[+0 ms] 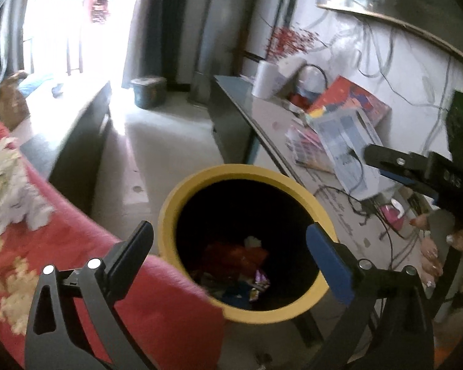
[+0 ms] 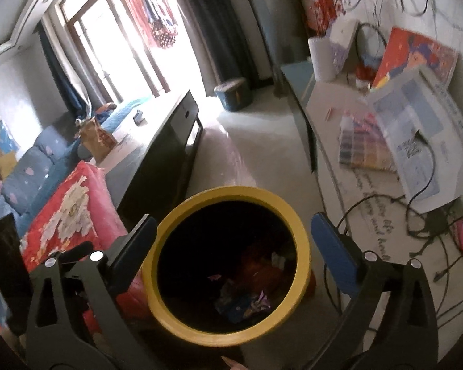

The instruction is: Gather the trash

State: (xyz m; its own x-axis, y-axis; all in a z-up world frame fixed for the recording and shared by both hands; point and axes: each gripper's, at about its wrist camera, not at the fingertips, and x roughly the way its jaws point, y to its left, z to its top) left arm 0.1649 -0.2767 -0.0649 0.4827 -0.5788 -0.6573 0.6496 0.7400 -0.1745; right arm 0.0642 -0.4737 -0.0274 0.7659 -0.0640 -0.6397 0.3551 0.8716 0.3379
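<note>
**Both grippers held open and empty above the yellow bin**

Left wrist view: the left gripper (image 1: pixel 230 256) is held with its fingers wide apart and nothing between them. The yellow-rimmed trash bin (image 1: pixel 197 182) is seen directly ahead and below, its round mouth framed by the two fingers. As a round, upright container it shows no long axis that would matter for an approach. Wrappers and scraps (image 1: pixel 247 265) are seen lying at its dark bottom. The bin is pressed against a red floral blanket (image 1: pixel 46 246) on the left. At the right edge the right gripper (image 1: pixel 395 169) is visible, held by the person's hand (image 1: pixel 447 252); its fingers cannot be judged from this angle. A cluttered desk (image 1: pixel 271 114) is placed just beside the bin on the right.

Right wrist view: the right gripper (image 2: pixel 233 240) is also spread open and empty, and the trash bin (image 2: pixel 302 231) is centred between its fingers, straight below. The trash inside (image 2: pixel 247 302) is seen at the bottom. No loose piece of trash can be identified with certainty outside the bin; the desk (image 2: pixel 327 104) carries papers and cables. Neither gripper is clearly the nearer one: both are poised over the mouth. It is judged that any coming pickup lies away from the bin, probably toward the desk side, nearer the right gripper.
</note>
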